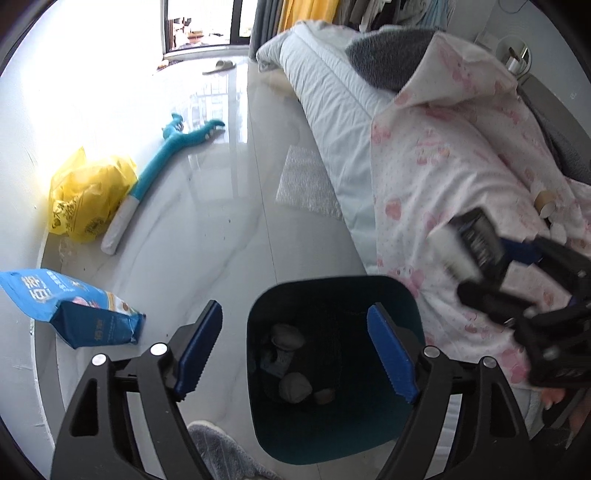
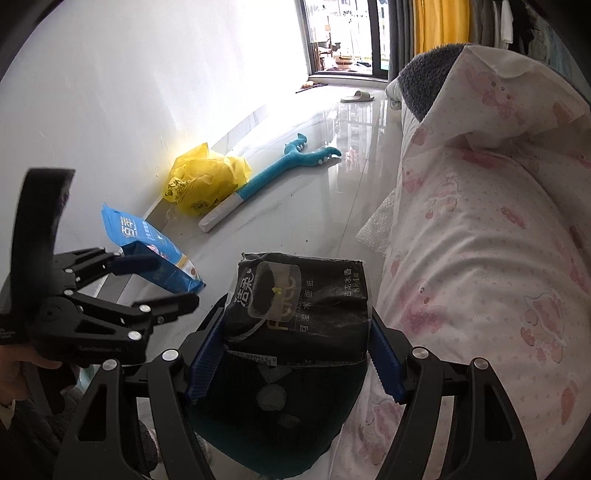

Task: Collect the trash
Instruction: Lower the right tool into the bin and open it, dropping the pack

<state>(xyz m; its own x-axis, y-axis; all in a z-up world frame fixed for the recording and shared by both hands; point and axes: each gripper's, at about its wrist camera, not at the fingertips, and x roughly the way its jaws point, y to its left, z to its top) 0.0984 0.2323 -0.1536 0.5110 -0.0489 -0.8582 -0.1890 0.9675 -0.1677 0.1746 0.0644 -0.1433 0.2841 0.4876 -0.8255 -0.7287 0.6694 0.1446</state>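
Crumpled black tissue pack [image 2: 299, 308] held over the bin, dark teal bin [image 1: 332, 369] holding crumpled scraps

Daylight floods in from the far window [image 1: 201, 24]; my views blow out on the white wall [image 2: 129, 92]. Glossy floor [image 1: 229, 155] throws glare and reflections. Right gripper [image 1: 476, 254] motion-blurred. Fisheye bends edges, corners vignetted black.

open bin mouth [image 1: 332, 295], bed edge [image 1: 406, 229] crowding right, floor [image 1: 221, 229] free left

Black tissue pack [image 2: 299, 306] reads "洁柔"; blue bag [image 2: 155, 251] reads "百幸".
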